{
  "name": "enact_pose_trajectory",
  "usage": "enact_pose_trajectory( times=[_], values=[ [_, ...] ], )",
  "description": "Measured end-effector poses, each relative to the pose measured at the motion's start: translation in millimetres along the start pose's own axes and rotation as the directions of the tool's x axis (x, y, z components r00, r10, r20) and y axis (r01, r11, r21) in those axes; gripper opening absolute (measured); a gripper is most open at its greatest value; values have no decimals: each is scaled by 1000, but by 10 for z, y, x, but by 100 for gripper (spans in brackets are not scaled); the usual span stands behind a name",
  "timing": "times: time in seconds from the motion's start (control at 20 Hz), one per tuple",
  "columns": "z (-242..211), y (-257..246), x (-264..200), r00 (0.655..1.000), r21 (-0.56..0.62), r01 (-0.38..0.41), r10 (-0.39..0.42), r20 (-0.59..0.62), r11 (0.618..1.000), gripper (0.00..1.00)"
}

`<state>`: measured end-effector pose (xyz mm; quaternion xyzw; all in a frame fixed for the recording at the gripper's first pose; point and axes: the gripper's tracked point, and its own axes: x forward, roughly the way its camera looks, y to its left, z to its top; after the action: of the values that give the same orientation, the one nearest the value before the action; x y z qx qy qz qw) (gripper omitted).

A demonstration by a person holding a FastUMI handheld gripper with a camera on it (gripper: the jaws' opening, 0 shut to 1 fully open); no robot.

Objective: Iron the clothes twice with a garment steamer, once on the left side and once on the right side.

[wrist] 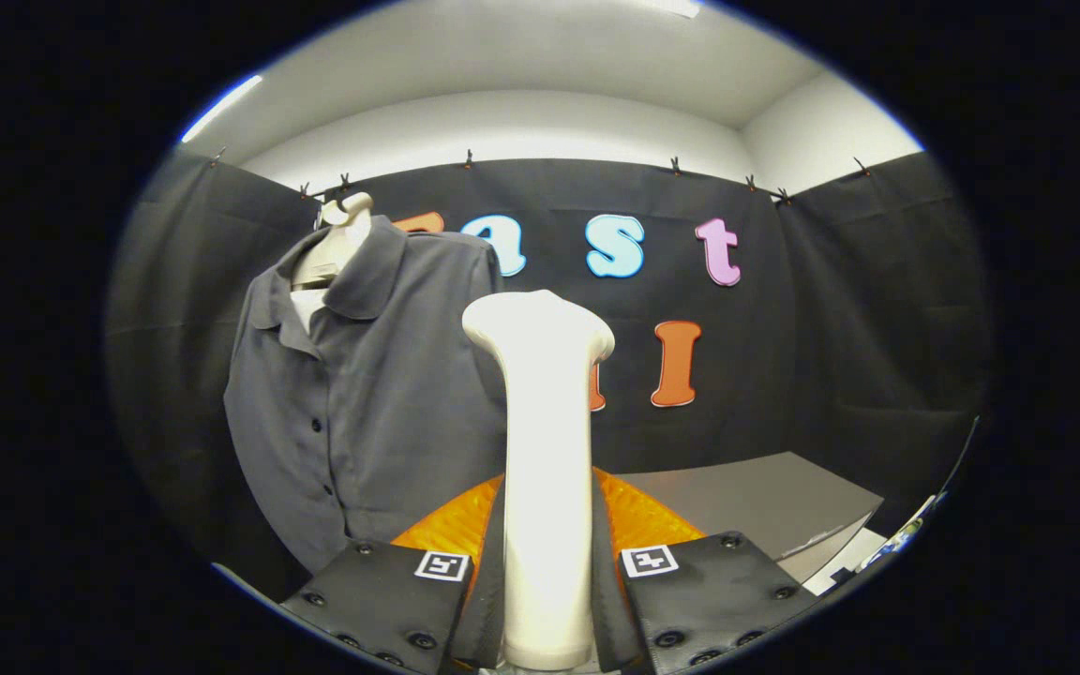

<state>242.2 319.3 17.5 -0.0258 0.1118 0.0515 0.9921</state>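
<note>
Nearest the camera, the gripper (547,562) is clenched on the handle of the garment steamer (545,450), with one finger pressing on each side of its lower part. The steamer is a pale cream wand whose long axis runs straight up from between the fingers. Its widened head sits at the top, and the rounded back of the wand faces the camera, so the head points forward toward the far wall. Just behind the fingers, on both sides of the handle, a ribbed orange surface (638,520) shows; what it belongs to cannot be told. Beyond the fingers and to the left of the steamer hangs a grey shirt (352,403). It has a collar and a row of dark buttons down its front, and it is draped on a light-coloured hanger (338,246) whose top rises above the collar. The shirt's right edge passes behind the steamer's head, though whether the two touch cannot be told. To the right, further back, a grey tabletop (765,497) lies low with a few papers (868,553) near its closer corner. A black cloth wall (859,328) closes the booth behind everything.
</note>
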Motion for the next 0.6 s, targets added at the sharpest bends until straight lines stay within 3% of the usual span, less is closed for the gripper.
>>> enact_pose_trajectory(
  times=[0.25, 0.6],
  values=[
    [164, 571, -88, 999, -54, -15, 18, 48, 998, 45],
    [-37, 1300, 166, 1000, -87, -4, 6, 30, 996, 45]
  ],
)
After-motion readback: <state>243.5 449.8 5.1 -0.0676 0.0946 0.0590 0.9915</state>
